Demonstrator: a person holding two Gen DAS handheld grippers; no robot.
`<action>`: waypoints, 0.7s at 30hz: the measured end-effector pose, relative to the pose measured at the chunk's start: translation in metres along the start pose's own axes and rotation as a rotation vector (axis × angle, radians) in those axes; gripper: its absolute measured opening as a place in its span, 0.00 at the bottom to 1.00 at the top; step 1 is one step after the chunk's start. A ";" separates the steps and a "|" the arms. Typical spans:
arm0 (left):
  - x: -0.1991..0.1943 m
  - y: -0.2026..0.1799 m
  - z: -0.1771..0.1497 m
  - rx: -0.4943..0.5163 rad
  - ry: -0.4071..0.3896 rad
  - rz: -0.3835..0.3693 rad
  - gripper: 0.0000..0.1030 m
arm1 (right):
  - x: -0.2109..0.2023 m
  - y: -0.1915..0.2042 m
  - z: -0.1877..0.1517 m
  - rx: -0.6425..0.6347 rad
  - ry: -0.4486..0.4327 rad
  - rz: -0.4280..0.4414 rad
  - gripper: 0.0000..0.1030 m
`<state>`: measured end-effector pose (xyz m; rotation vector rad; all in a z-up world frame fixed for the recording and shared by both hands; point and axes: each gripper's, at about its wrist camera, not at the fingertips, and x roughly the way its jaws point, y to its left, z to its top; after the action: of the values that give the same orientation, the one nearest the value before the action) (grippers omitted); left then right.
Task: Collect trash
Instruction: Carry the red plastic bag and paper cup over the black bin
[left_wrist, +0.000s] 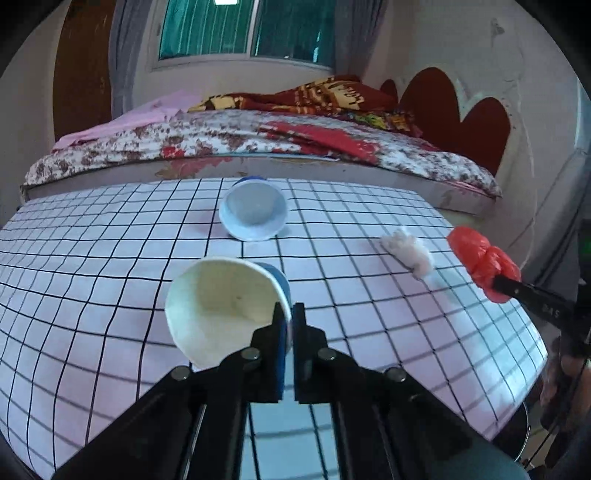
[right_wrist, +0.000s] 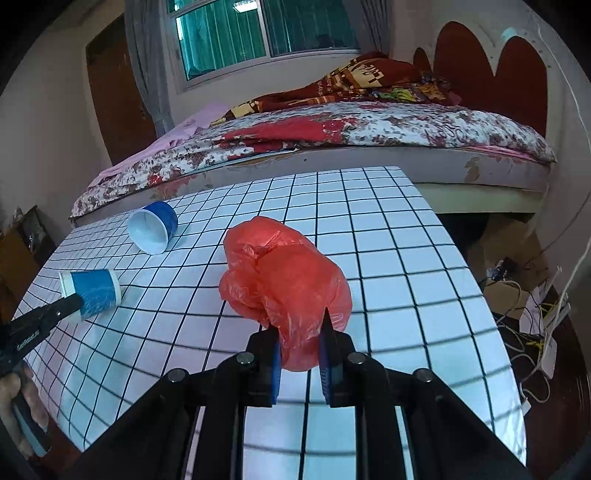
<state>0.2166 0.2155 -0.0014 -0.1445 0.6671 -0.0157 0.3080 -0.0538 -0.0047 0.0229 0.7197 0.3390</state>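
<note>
My left gripper (left_wrist: 289, 314) is shut on the rim of a blue paper cup (left_wrist: 221, 306), its white mouth turned toward the camera; the right wrist view shows that cup (right_wrist: 94, 291) held over the table's left side. My right gripper (right_wrist: 300, 328) is shut on a crumpled red plastic bag (right_wrist: 284, 280), which appears at the right edge of the left wrist view as the red bag (left_wrist: 480, 262). A second blue cup (left_wrist: 253, 210) lies on its side farther back on the table; it shows as the lying cup (right_wrist: 153, 227) at the left. A white tissue wad (left_wrist: 408, 251) rests on the cloth.
The table wears a white cloth with a black grid (left_wrist: 110, 258). Behind it stands a bed (left_wrist: 258, 136) with a floral cover and a heart-shaped headboard (right_wrist: 491, 70). Cables and boxes (right_wrist: 528, 306) litter the floor right of the table. A person's hand (right_wrist: 14, 402) holds the left tool.
</note>
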 end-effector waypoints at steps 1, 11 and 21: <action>-0.004 -0.001 -0.002 -0.002 -0.003 -0.009 0.03 | -0.004 0.000 -0.002 0.001 0.000 0.000 0.18; -0.055 -0.043 -0.023 0.025 -0.082 -0.121 0.03 | -0.062 0.005 -0.037 0.005 -0.030 0.006 0.18; -0.087 -0.096 -0.042 0.085 -0.106 -0.204 0.03 | -0.121 -0.009 -0.068 0.029 -0.076 -0.015 0.18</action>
<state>0.1249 0.1205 0.0327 -0.1301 0.5429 -0.2308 0.1816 -0.1065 0.0207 0.0578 0.6488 0.3116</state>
